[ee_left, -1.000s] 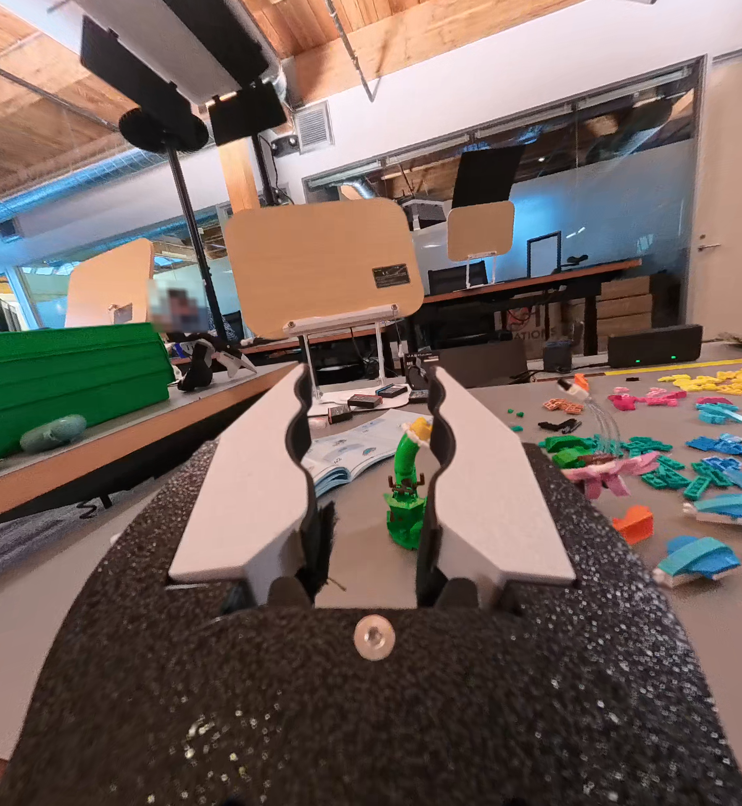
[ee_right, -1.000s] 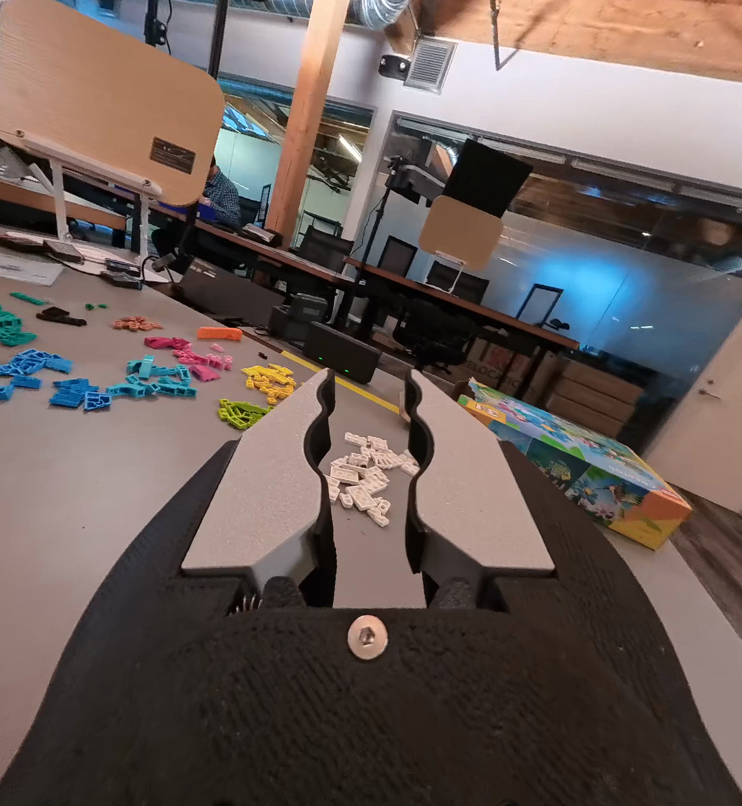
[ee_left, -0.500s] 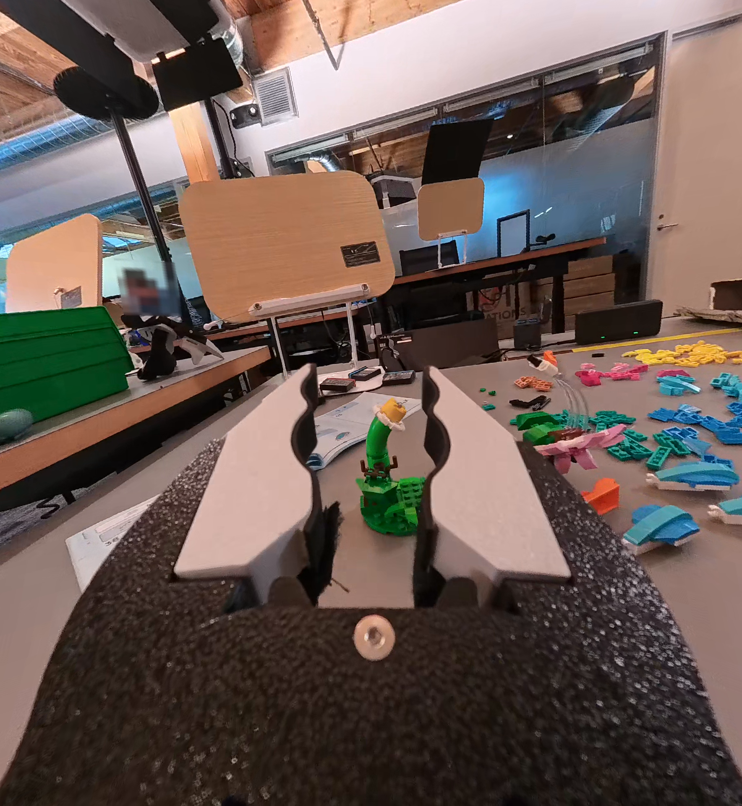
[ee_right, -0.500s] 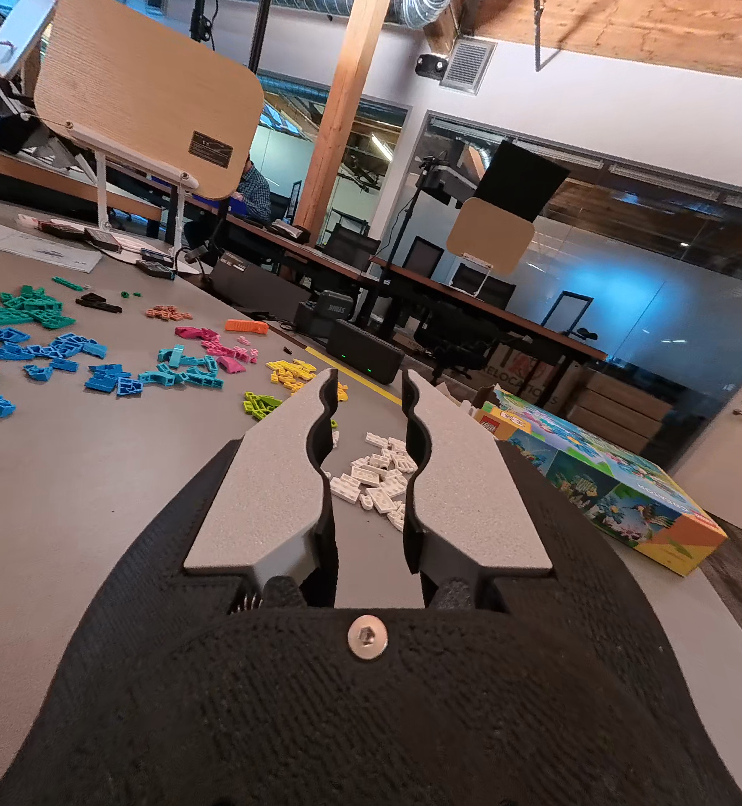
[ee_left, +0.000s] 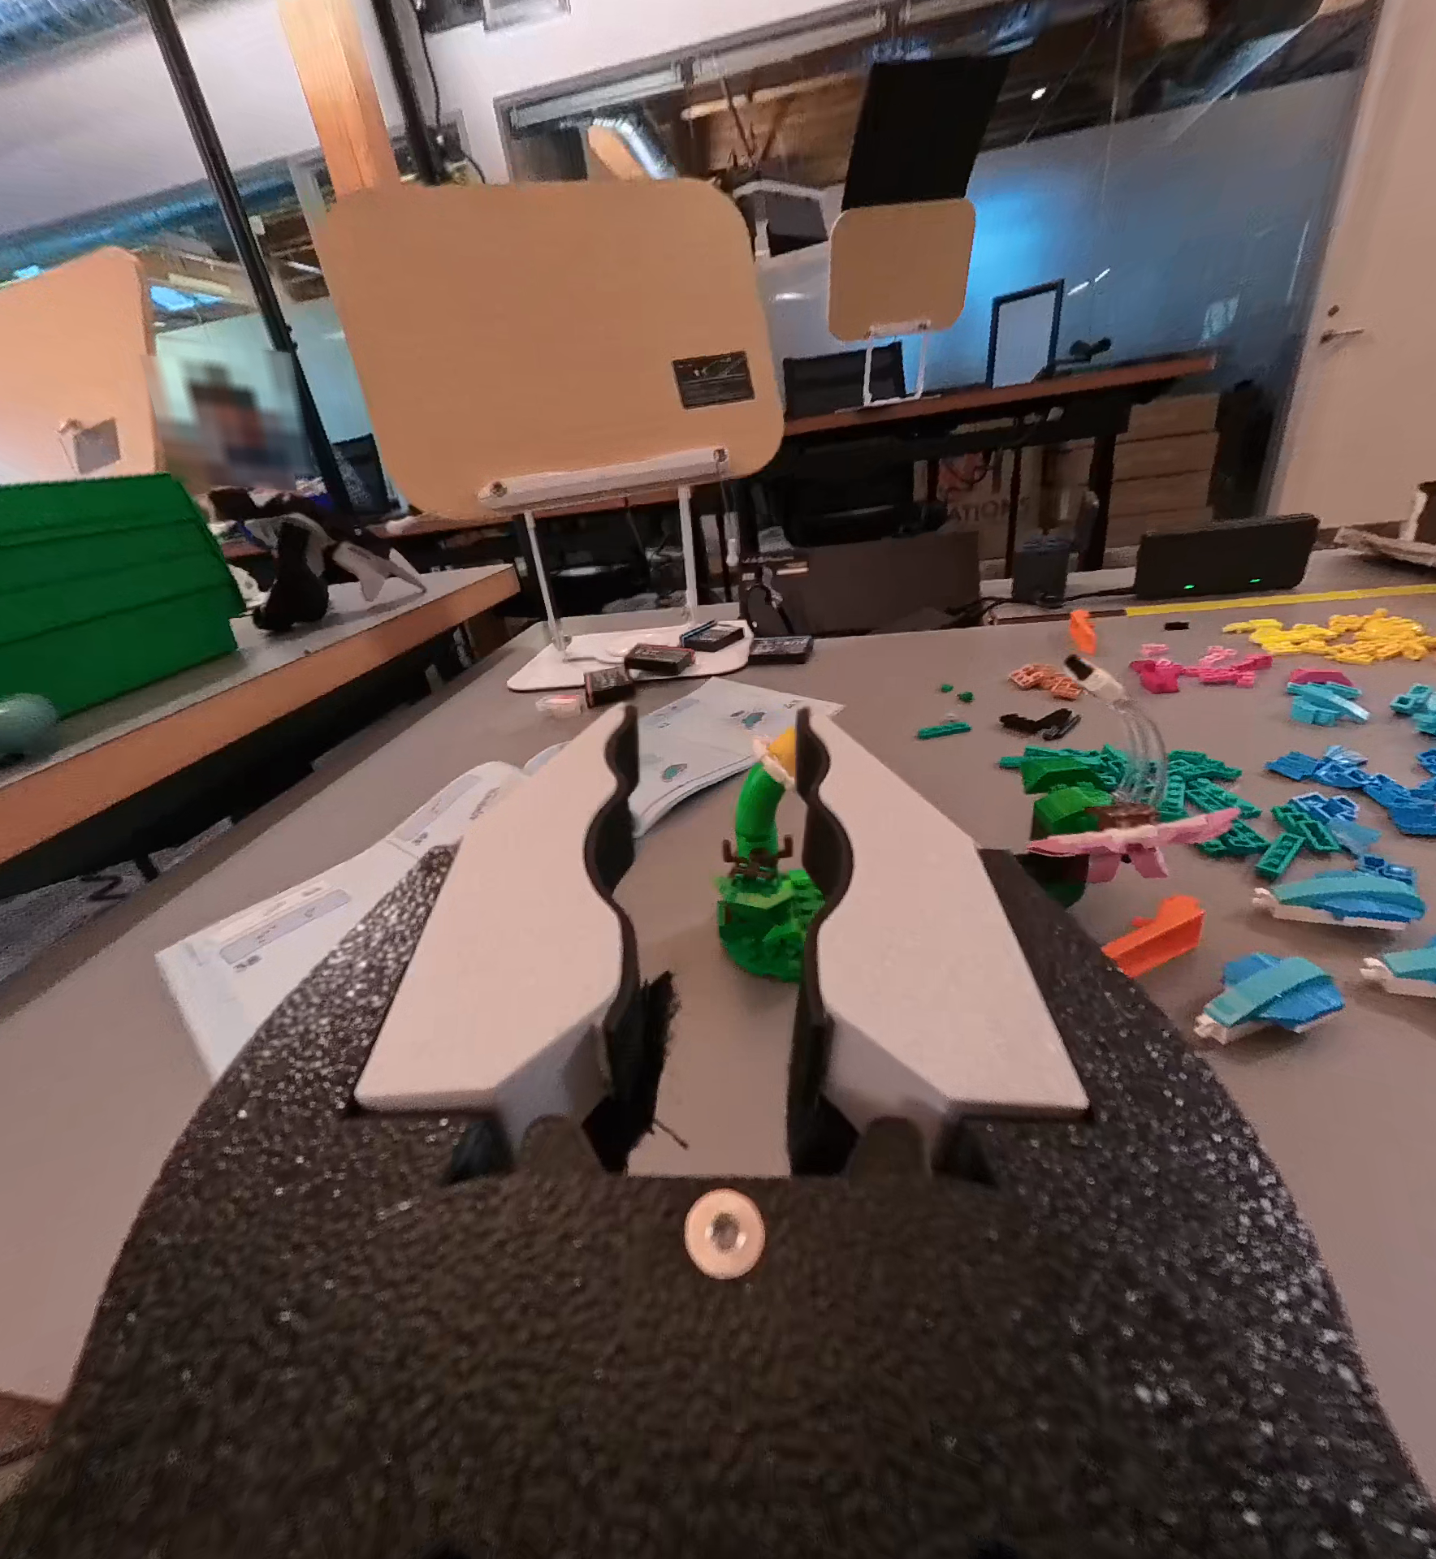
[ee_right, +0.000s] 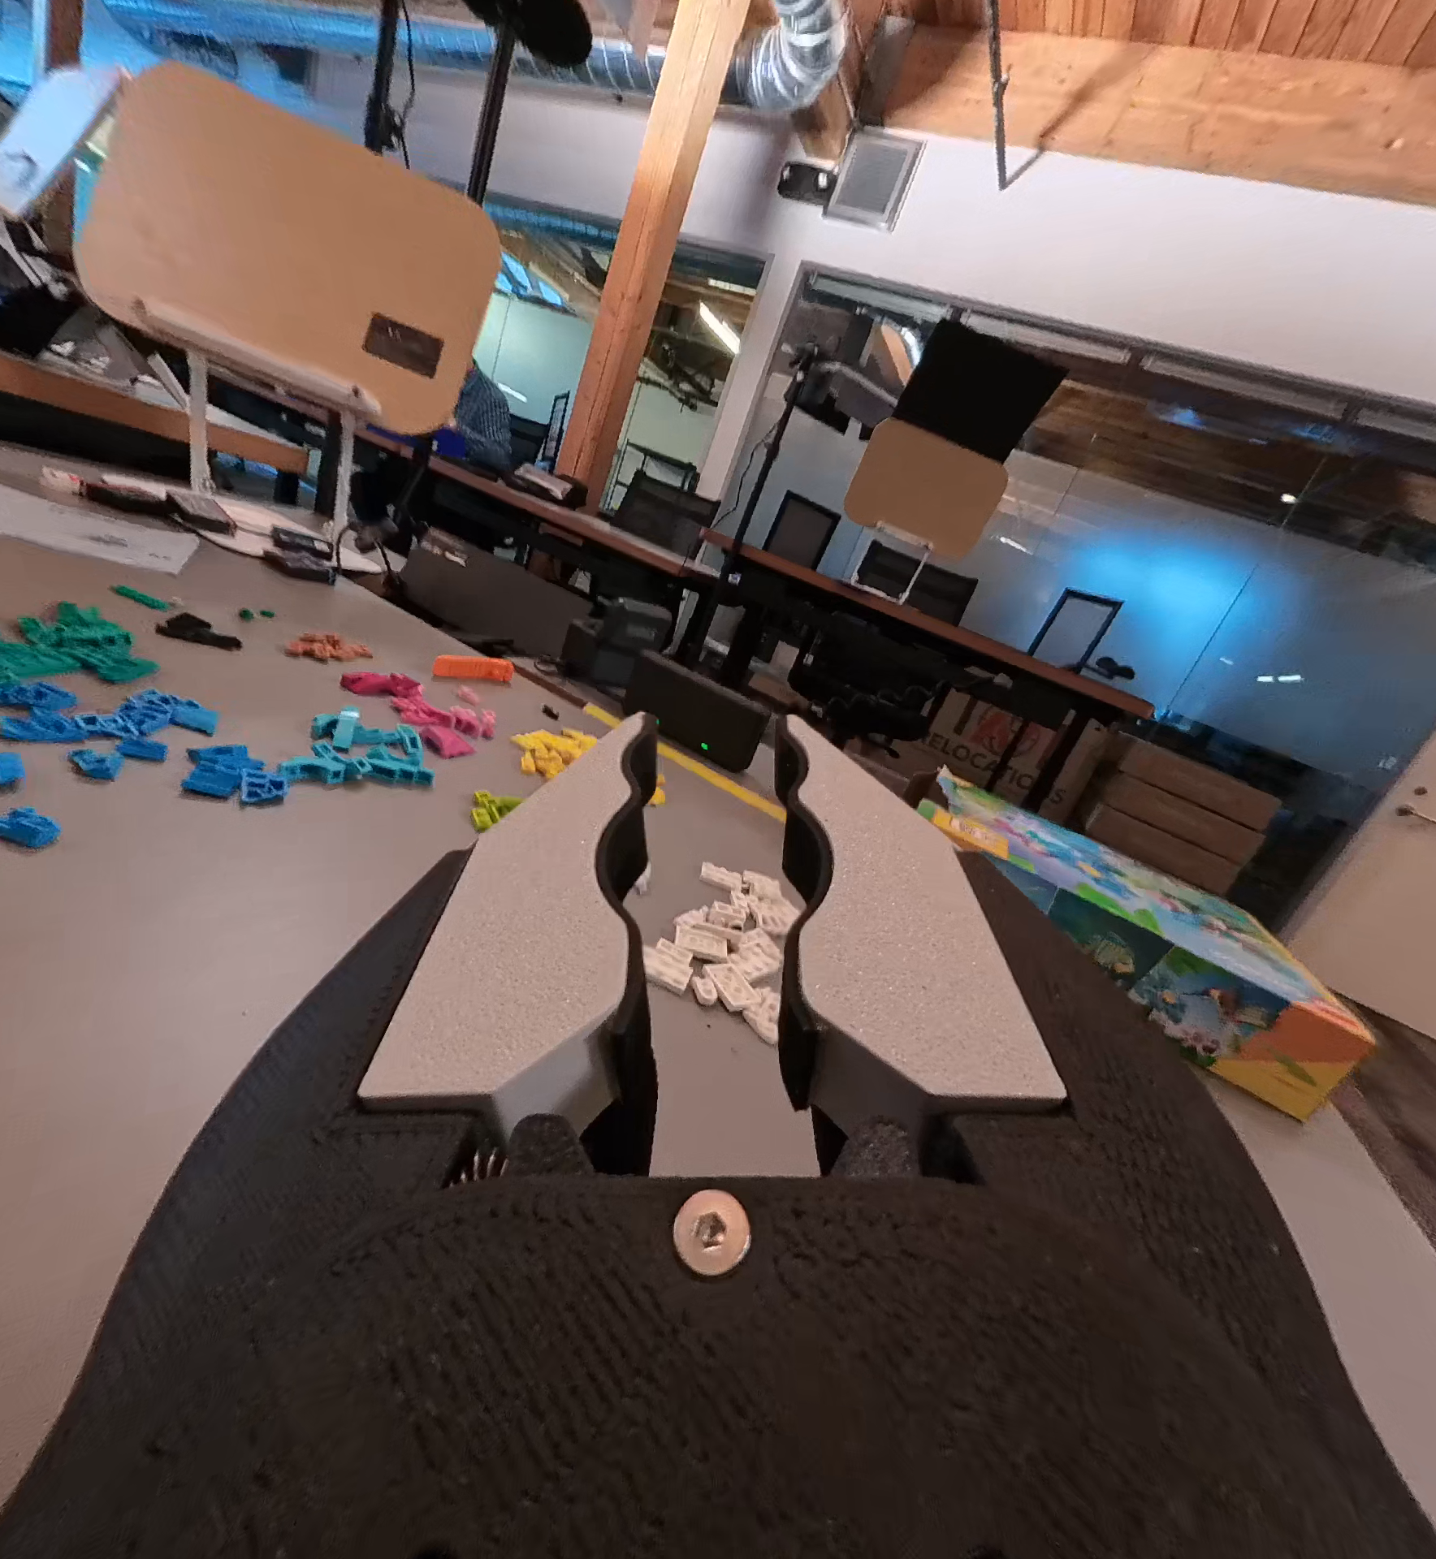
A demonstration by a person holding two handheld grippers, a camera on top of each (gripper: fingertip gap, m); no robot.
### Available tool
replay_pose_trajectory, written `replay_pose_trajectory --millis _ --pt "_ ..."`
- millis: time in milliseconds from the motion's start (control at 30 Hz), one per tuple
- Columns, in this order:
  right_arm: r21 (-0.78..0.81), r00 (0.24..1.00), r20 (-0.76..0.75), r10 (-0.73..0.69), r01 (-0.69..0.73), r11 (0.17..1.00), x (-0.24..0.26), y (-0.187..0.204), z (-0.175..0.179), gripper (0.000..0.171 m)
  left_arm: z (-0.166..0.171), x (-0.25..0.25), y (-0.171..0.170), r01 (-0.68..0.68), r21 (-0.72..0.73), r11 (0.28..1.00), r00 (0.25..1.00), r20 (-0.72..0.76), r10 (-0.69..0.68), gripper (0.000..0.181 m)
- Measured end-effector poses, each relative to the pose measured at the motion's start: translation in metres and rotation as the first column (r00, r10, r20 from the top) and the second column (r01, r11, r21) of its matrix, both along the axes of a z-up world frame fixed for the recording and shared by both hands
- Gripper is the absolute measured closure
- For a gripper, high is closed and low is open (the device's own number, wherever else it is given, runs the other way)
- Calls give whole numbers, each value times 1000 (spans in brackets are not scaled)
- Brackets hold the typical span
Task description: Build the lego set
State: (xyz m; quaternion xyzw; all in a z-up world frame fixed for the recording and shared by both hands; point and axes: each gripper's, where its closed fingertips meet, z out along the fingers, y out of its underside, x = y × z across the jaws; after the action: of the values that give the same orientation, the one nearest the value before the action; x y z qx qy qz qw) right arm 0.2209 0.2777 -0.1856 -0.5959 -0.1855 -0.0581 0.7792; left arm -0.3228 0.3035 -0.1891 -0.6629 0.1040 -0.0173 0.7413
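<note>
A small green lego plant (ee_left: pixel 761 894) with a curved stem and a yellow tip stands upright on the grey table (ee_left: pixel 65 1122). My left gripper (ee_left: pixel 715 725) is open, and the plant shows between its fingers, close to the right one; I cannot tell whether they touch. My right gripper (ee_right: pixel 715 730) is open and empty, with a pile of small white lego pieces (ee_right: pixel 727 945) on the table seen between its fingers. Sorted piles of blue (ee_right: pixel 217 759), green (ee_right: pixel 48 645), pink (ee_right: pixel 423 709) and yellow (ee_right: pixel 554 747) pieces lie to the left.
An open instruction booklet (ee_left: pixel 698 742) lies behind the plant. A pink flower build (ee_left: pixel 1120 844), an orange piece (ee_left: pixel 1153 936) and teal-and-white builds (ee_left: pixel 1339 898) lie right of it. The lego box (ee_right: pixel 1153 936) sits at the table's right edge. A wooden board stand (ee_left: pixel 546 354) stands at the back. Tip to tip, the grippers are about 55 cm apart.
My left gripper has moved toward the green plant and turned a little, so the plant looks nearer and lower between the fingers. My right gripper has moved closer to the white pile.
</note>
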Motion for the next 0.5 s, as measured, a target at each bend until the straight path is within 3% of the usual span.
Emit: replay_pose_trajectory --millis 100,200,267,367,500 --pt "53 1000 25 18 -19 998 -10 -7 13 145 16 -6 1 -18 -16 1000 997 -75 16 144" --pt "78 996 51 66 -70 995 -29 6 18 147 30 -10 28 -3 -108 994 981 -194 -18 154" --pt "74 989 72 131 -136 988 -50 25 15 147 36 5 59 110 -213 971 961 -228 -159 160" --pt "74 973 114 201 -210 975 -80 58 8 146 15 40 112 260 -483 836 885 -228 -407 158" --pt "54 957 178 227 -240 969 -104 86 -4 146 -36 59 179 185 -693 697 771 -338 -540 145"
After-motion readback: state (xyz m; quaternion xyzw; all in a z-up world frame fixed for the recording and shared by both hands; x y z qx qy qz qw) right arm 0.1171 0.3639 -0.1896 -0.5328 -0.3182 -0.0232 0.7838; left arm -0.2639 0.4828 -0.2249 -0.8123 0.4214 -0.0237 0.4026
